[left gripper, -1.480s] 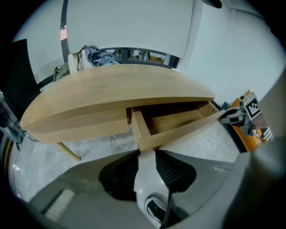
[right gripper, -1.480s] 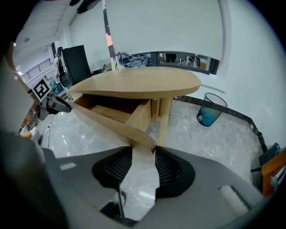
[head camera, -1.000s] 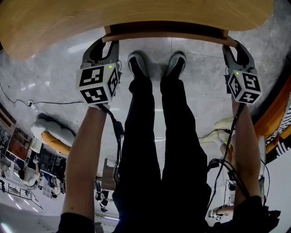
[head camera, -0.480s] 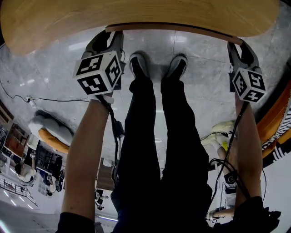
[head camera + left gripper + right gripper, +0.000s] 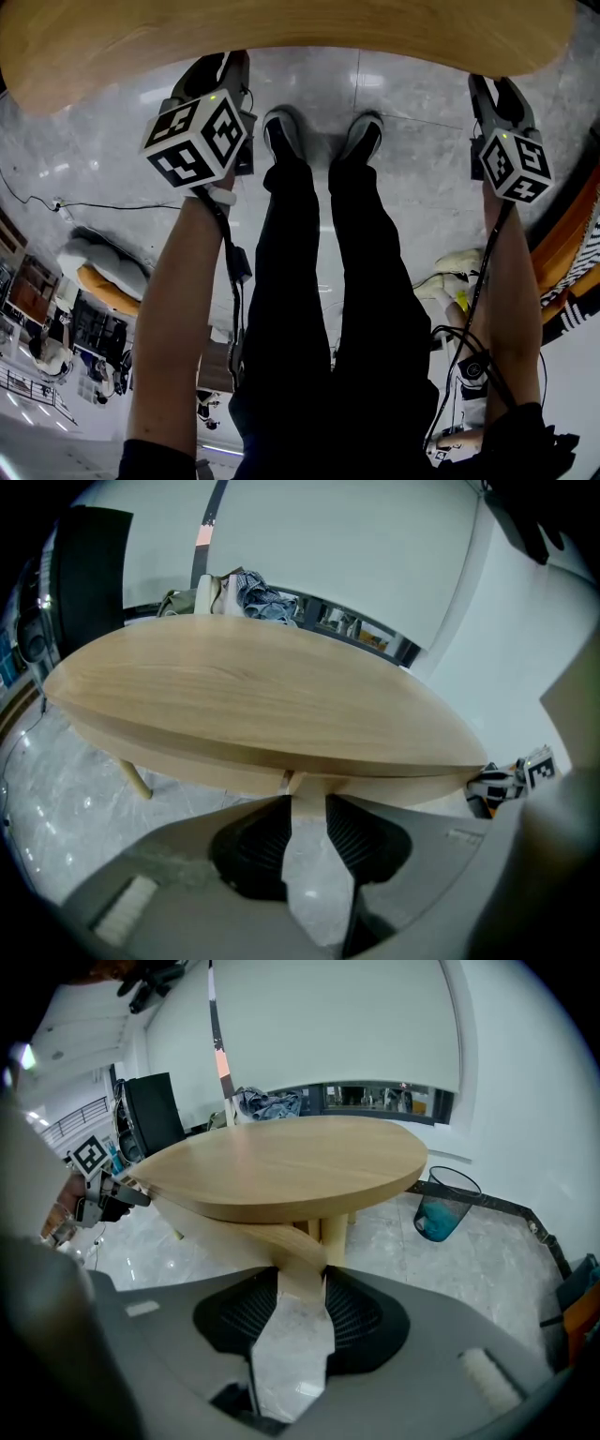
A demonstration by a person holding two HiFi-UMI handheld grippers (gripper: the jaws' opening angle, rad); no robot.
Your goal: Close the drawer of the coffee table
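Drawer now pushed in, flush beneath pale oval wooden coffee table

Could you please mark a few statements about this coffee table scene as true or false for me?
1. In the head view, no drawer sticks out from under the table top. True.
2. The right tool's jaws are pressed together. False: they stand apart, and the floor shows between them.
3. In the right gripper view, a bin stands on the floor beyond the table top. True.
4. The person is barefoot. False: the person wears shoes.
5. The left tool holds a cup. False: its jaws stand apart and no cup is in view.
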